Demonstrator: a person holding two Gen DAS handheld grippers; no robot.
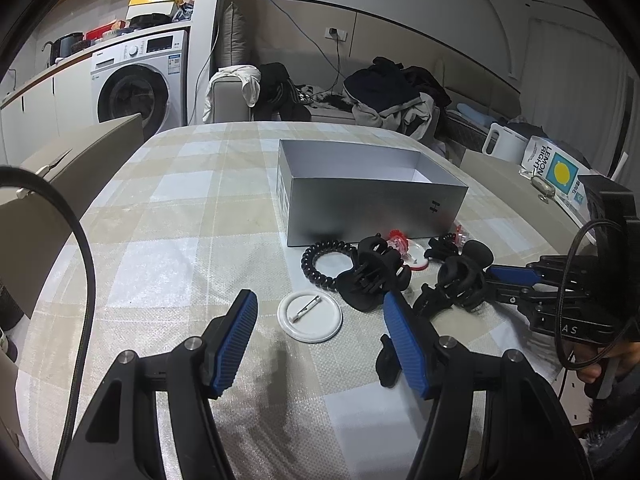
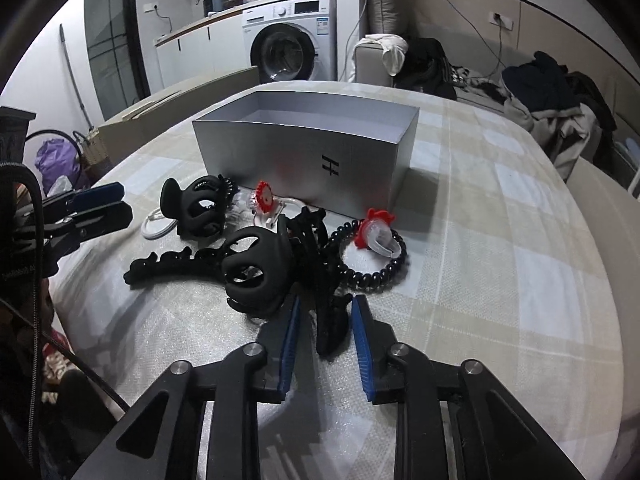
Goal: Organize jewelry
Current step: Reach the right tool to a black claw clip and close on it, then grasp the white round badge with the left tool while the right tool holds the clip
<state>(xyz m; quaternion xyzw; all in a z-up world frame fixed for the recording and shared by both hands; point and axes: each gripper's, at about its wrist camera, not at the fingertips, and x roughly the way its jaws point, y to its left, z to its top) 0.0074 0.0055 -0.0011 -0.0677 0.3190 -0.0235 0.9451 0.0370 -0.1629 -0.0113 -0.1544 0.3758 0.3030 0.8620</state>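
Note:
A silver open box [image 1: 372, 200] [image 2: 304, 156] stands on the checked tablecloth. In front of it lies a heap of hair accessories: black claw clips [image 1: 372, 276] [image 2: 256, 268], a black spiral hair tie [image 1: 324, 264] [image 2: 376, 268], red-and-clear toy rings [image 2: 374, 232] [image 1: 398, 242] and a white pin badge [image 1: 310, 316]. My left gripper [image 1: 320, 304] is open, its jaws either side of the badge. My right gripper [image 2: 326, 308] [image 1: 496, 276] is partly open around the tail of a long black claw clip [image 2: 330, 328], not clamped on it.
The table [image 1: 180, 220] has rounded edges, with chair backs [image 1: 80, 160] at the left and far right. A lemon-print packet [image 1: 560, 172] lies at the right edge. Beyond are a washing machine [image 1: 136, 80] and a sofa with clothes [image 1: 392, 96].

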